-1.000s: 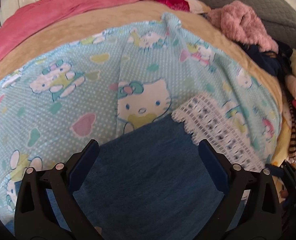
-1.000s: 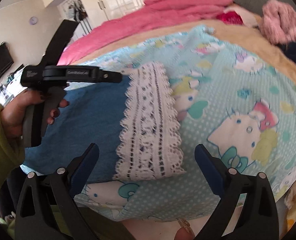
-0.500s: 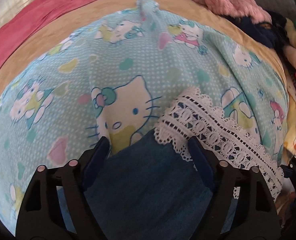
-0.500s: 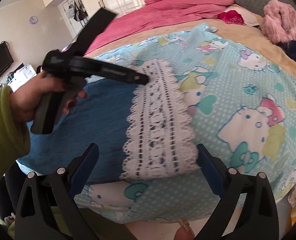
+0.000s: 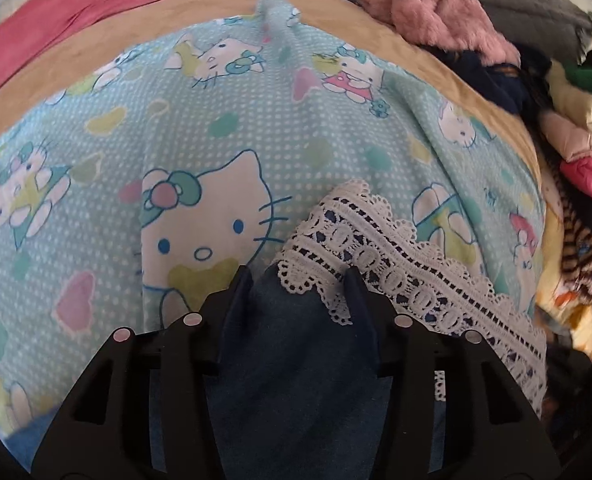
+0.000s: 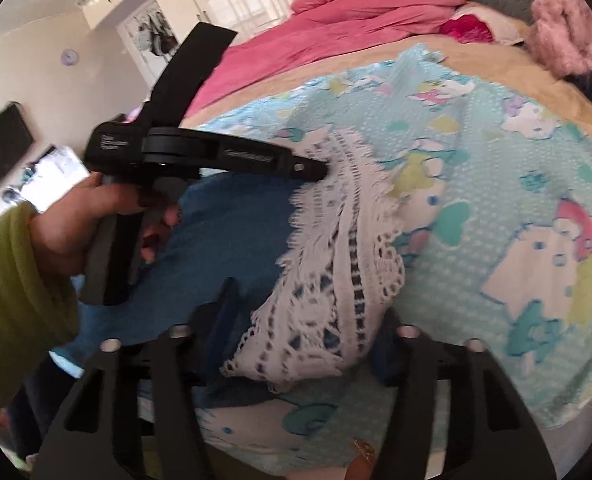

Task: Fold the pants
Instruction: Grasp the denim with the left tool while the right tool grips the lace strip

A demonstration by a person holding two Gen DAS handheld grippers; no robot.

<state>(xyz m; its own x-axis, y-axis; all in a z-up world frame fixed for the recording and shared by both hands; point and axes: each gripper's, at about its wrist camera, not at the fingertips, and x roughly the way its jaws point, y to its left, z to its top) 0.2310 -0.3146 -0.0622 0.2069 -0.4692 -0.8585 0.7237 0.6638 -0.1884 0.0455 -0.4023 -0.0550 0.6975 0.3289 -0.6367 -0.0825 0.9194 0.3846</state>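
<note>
My left hand-held gripper [image 5: 298, 280] just closed, pinching pants [image 5: 296, 380] at lace hem [image 5: 396, 264], right hand-held gripper [image 6: 302, 320] likewise, on bed [image 5: 176, 128]

Pants [image 5: 296, 360] lie on a printed blanket [image 5: 256, 128] spread over a bed, their lace hem [image 5: 396, 264] pointing toward the bed's middle. The left gripper [image 5: 298, 276] sits at one corner of that hem, the right gripper [image 6: 304, 320] at the other, the cloth between each pair of fingers. Beyond the blanket lies a quilt [image 6: 356, 16]. A heap of clothes [image 5: 568, 128] lies right of the blanket.
</note>
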